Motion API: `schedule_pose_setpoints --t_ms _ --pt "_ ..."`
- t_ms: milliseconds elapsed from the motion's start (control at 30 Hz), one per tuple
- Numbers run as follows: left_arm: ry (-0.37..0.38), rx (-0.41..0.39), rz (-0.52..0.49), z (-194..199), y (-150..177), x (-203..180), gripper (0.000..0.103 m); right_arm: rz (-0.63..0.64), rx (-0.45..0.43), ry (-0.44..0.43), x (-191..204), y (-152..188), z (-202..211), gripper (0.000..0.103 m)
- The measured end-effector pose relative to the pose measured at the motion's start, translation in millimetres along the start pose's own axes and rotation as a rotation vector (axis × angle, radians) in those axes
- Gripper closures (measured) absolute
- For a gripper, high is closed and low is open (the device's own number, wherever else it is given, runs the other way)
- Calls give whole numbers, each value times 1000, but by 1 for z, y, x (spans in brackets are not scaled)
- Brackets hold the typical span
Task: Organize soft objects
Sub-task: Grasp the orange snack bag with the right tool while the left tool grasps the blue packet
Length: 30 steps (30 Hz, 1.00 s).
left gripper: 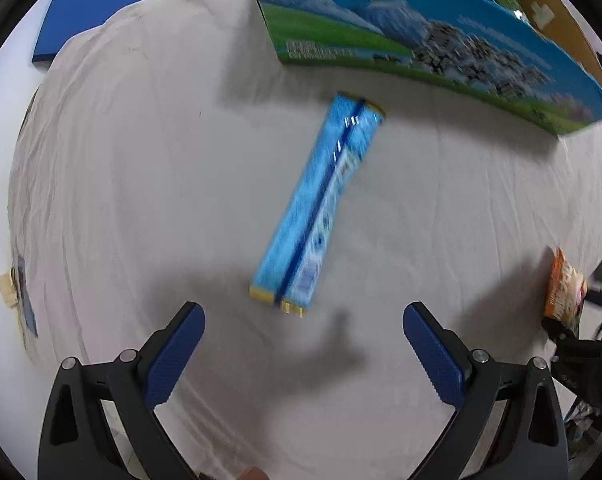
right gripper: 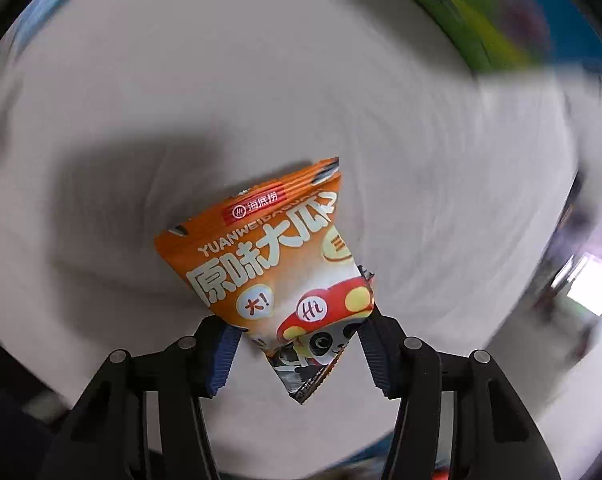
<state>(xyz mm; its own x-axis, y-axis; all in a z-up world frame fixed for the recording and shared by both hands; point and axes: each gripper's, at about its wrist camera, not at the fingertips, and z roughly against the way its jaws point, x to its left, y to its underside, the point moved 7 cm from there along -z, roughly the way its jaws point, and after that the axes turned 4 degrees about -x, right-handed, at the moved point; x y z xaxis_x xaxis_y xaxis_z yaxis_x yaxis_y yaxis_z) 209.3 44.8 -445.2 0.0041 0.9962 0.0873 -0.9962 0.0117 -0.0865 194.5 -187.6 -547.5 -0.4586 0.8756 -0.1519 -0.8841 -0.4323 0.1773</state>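
**Right tongs held the snack bag while the left faced the blue pack**

Pinching the lower part of an orange snack bag (right gripper: 277, 276), the right tongs (right gripper: 297, 346) held it above the cloth-covered table (right gripper: 421, 160), the bag's sealed top pointing away from the camera and its crumpled bottom corner hanging between the fingers. The view around it was blurred, so exactly where over the table the bag hung could not be told.

The left tongs (left gripper: 304, 354) were spread wide and held nothing. Straight ahead of them, just beyond the fingertips, a long blue pack (left gripper: 319, 204) lay flat on the cloth. Its long axis ran from its near end, close to the tongs, away and slightly to the right, so it pointed toward a large printed carton (left gripper: 421, 36) at the far side of the table, its far end stopping short of the carton wall.

Judging from this, the left tongs were the nearer to the pack, and a grip across its narrow width would likely call for little turning of the wrist.
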Motion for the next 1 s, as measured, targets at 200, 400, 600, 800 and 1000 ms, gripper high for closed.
schedule_pose_setpoints --t_ms 200,400,600,800,1000 --pt "53 16 10 -31 -47 0 1 -524 37 -373 -50 -12 -12 48" --pt "41 42 -64 -58 -72 -8 14 -676 11 -436 -67 -15 -15 48" --pt "48 62 -112 -71 -68 -15 56 -676 4 -415 -66 -15 -17 46" --pt "59 62 -88 -62 -48 -26 81 -616 -9 -314 -41 -34 -7 48" --pt "113 37 -43 -49 -20 -28 84 -624 -52 -305 -18 -30 6 64"
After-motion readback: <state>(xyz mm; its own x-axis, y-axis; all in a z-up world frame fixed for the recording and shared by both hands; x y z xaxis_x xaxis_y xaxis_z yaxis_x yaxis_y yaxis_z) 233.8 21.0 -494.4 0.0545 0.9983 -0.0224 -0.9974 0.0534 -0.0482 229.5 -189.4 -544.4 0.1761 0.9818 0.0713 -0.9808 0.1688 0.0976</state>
